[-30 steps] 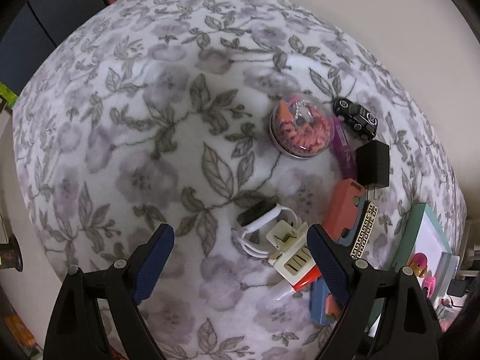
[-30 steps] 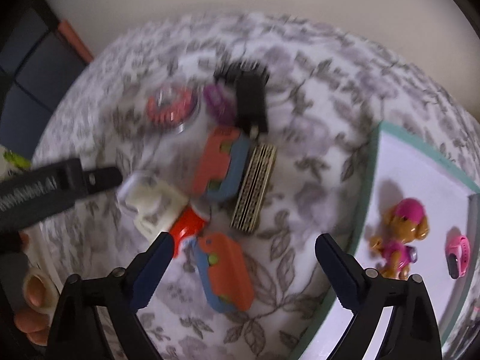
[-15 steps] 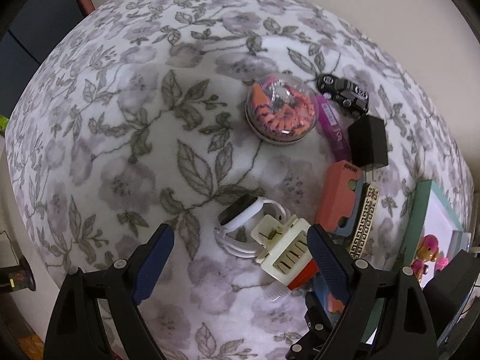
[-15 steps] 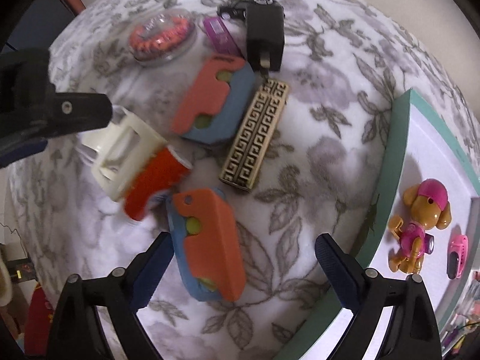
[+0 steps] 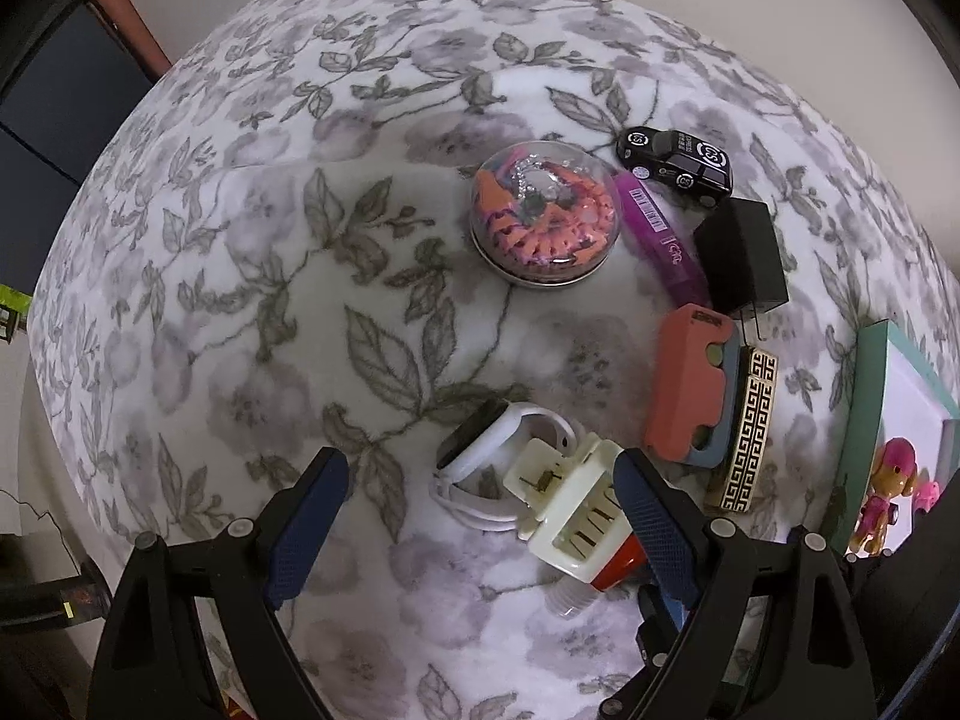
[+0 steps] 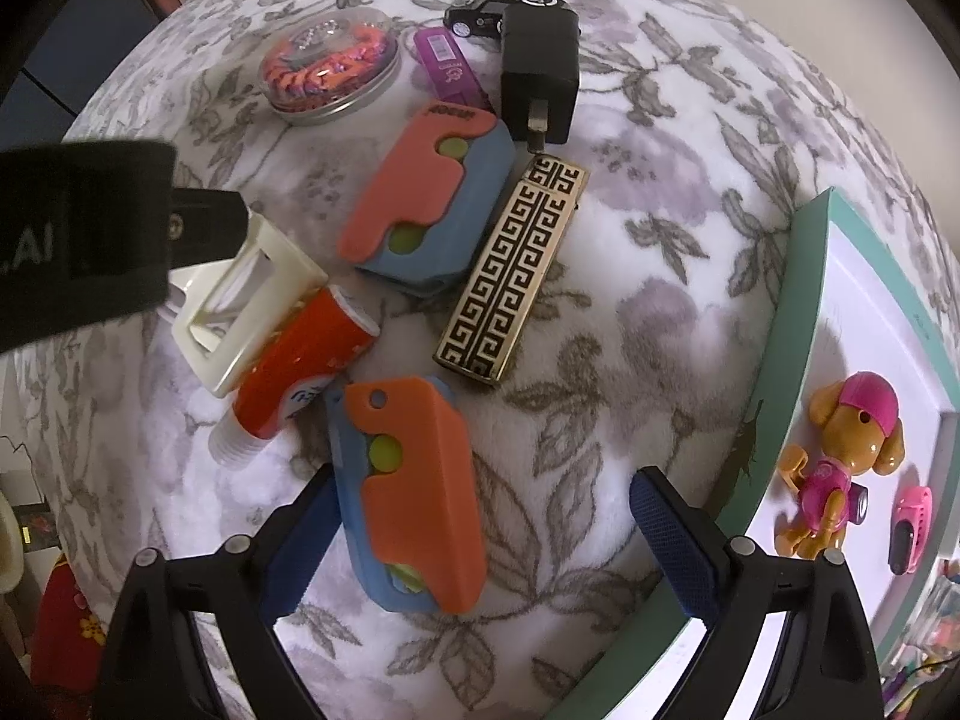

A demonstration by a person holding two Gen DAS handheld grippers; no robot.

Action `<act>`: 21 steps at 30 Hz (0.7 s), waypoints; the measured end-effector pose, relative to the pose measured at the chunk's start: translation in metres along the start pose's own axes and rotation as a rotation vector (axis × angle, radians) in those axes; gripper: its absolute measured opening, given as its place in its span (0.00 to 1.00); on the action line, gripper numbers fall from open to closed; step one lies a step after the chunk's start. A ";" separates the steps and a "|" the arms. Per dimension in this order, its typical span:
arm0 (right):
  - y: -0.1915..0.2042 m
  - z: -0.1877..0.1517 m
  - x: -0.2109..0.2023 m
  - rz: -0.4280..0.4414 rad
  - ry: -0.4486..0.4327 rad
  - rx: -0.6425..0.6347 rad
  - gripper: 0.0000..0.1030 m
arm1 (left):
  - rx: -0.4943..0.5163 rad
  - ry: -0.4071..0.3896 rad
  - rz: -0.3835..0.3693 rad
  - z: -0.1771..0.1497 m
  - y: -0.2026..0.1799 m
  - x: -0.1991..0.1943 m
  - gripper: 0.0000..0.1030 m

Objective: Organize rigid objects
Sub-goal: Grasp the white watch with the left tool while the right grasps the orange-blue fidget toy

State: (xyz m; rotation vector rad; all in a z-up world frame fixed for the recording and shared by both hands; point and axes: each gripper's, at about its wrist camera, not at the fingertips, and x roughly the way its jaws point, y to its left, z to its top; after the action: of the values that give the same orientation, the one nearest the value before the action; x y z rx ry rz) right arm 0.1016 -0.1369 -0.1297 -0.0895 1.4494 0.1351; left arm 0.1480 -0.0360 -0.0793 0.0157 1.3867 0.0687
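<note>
Fuzzy floral cloth [image 6: 630, 312]; glossy plastic dog figure [image 6: 840, 468]; matt black charger [image 6: 540, 72].

On the floral cloth you see a loose cluster. The orange-and-blue case [image 6: 414, 492] lies flat nearest the right camera. The second orange-and-blue case [image 6: 429, 195] lies touching the gold-and-black patterned bar [image 6: 513, 270]. The cream clip [image 6: 249, 306] rests on the red tube [image 6: 300, 366]. The black charger [image 6: 540, 72], purple stick [image 6: 447, 66] and black toy car [image 5: 675, 165] sit behind, beside the domed tin [image 5: 546, 213].
</note>
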 end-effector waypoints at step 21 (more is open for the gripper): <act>-0.014 0.001 -0.006 0.016 -0.021 0.016 0.82 | -0.179 0.029 -0.101 0.014 0.031 0.033 0.88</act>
State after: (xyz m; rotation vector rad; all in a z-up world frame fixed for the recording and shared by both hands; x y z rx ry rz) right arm 0.1042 -0.1503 -0.1243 -0.0632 1.4308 0.1372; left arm 0.1666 -0.0030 -0.1075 -0.2047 1.4037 0.1087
